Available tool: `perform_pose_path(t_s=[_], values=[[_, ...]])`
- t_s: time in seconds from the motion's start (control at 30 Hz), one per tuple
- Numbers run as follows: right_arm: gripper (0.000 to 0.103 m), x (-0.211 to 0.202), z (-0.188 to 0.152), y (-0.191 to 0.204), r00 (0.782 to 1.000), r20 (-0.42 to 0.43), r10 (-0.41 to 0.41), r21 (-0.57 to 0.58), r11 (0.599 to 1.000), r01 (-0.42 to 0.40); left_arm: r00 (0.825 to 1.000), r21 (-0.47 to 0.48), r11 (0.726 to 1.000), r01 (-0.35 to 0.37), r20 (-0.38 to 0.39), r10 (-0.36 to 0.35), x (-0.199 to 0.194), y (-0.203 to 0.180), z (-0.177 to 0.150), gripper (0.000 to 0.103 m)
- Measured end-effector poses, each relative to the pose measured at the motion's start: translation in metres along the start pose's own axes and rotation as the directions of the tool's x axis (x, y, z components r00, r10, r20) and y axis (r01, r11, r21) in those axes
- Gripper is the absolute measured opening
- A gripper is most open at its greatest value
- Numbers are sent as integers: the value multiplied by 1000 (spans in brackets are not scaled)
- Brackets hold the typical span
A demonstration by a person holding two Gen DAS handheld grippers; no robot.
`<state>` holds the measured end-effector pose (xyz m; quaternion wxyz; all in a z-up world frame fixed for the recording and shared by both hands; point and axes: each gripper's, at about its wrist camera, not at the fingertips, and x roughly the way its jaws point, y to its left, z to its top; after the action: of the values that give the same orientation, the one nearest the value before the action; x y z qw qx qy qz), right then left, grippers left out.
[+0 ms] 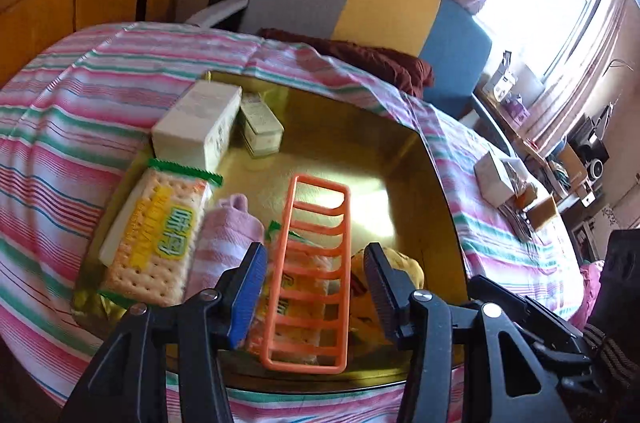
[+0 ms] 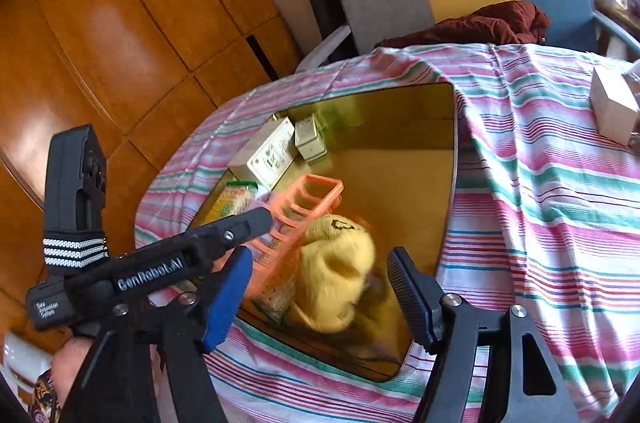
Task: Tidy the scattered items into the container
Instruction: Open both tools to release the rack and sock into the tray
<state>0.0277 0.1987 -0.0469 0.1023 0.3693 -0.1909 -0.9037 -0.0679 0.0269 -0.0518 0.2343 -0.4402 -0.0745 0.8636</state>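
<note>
Our left gripper [image 1: 316,287] hangs spread around an orange rack [image 1: 314,275] inside the gold tray [image 1: 400,159]; our right gripper [image 2: 320,287], also spread, hovers over a yellow hat [image 2: 336,271] there. We judge placing nearly finished; next, lift clear.

Container [image 1: 408,159]: glossy gold lining, mirror-like. Rack [image 1: 316,263]: smooth orange plastic. Cracker pack [image 1: 156,235]: shiny clear film. Towel [image 1: 228,235]: soft pink cloth. Hat [image 2: 340,267]: fuzzy yellow knit. Tablecloth [image 1: 80,111]: matt striped cotton. Cabinet [image 2: 100,23]: polished wood.
</note>
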Motion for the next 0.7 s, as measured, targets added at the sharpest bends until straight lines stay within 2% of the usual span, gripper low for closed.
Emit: perform_pose_path(t_s=[0.07,0.2,0.3,0.4,0.53,0.67,0.7], values=[[69,-4,0,-2,1000,18,-16,7,1000,16,1000,2,1000,-20,15,20,-3,0,1,51],[41,-4,2,-4,998,24,-52,-16,999,52,998,-37,998,-55,35,57,-7,7,3,49],[31,1,4,-1,997,9,-77,-50,996,77,996,-64,996,-66,55,70,-13,12,1,49],[27,8,4,6,995,-18,-97,-105,990,95,994,-69,995,-73,75,78,-21,15,0,49],[27,33,6,20,979,-124,-162,-192,972,136,995,-57,996,-71,68,75,-24,15,-3,49],[27,49,7,21,969,-181,-165,-189,973,130,996,-56,997,-56,61,59,-23,14,-4,49],[27,50,7,21,973,-188,-133,-177,979,99,997,-55,997,-51,55,54,-22,13,-5,49]])
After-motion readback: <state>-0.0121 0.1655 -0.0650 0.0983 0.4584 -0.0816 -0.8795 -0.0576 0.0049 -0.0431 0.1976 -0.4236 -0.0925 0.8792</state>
